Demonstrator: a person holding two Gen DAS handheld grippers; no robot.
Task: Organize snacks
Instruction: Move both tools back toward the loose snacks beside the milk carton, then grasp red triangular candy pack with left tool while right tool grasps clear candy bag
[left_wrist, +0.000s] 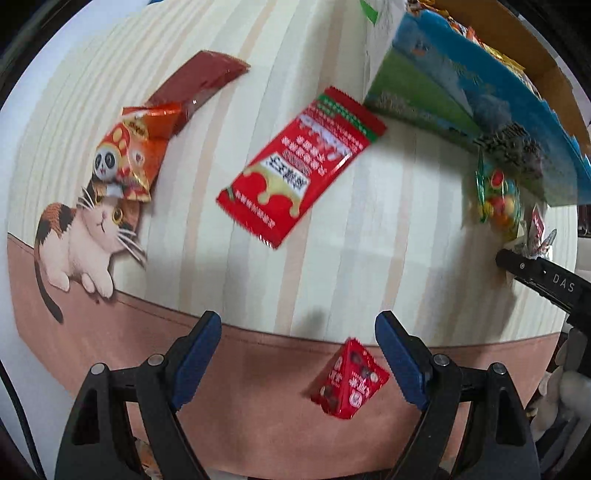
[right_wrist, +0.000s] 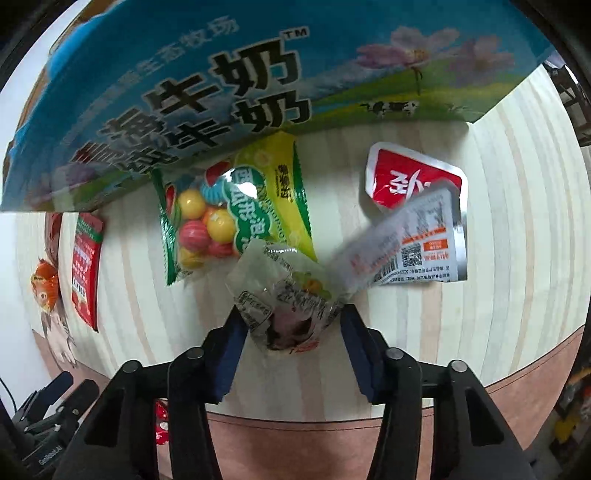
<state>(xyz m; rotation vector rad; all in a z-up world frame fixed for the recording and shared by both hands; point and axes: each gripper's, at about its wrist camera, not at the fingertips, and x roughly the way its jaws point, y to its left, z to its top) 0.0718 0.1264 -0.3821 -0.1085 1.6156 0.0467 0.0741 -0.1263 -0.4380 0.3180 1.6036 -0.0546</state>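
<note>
Pointing straight down at the mat, the left gripper (left_wrist: 297, 354) is being held released, its 2 blue pads (left_wrist: 199, 354) standing wide apart. A small red packet (left_wrist: 347, 380) is lying on the brown band of the striped mat (left_wrist: 207, 110), between the pads and nearer the right one, touched by neither. A long red sachet (left_wrist: 301, 170) is lying further up the mat, near the corner of the milk carton box (left_wrist: 454, 96). An orange panda packet (left_wrist: 135, 155) is resting against a dark red bar (left_wrist: 199, 83).

The right gripper (right_wrist: 290, 325) is being clenched on a clear crinkled wrapper (right_wrist: 284, 299), both pads pressing its sides. Just beyond, a gumball bag (right_wrist: 229, 206) is lying beside the box, and 2 flat pouches (right_wrist: 413, 206) are overlapping nearby.
</note>
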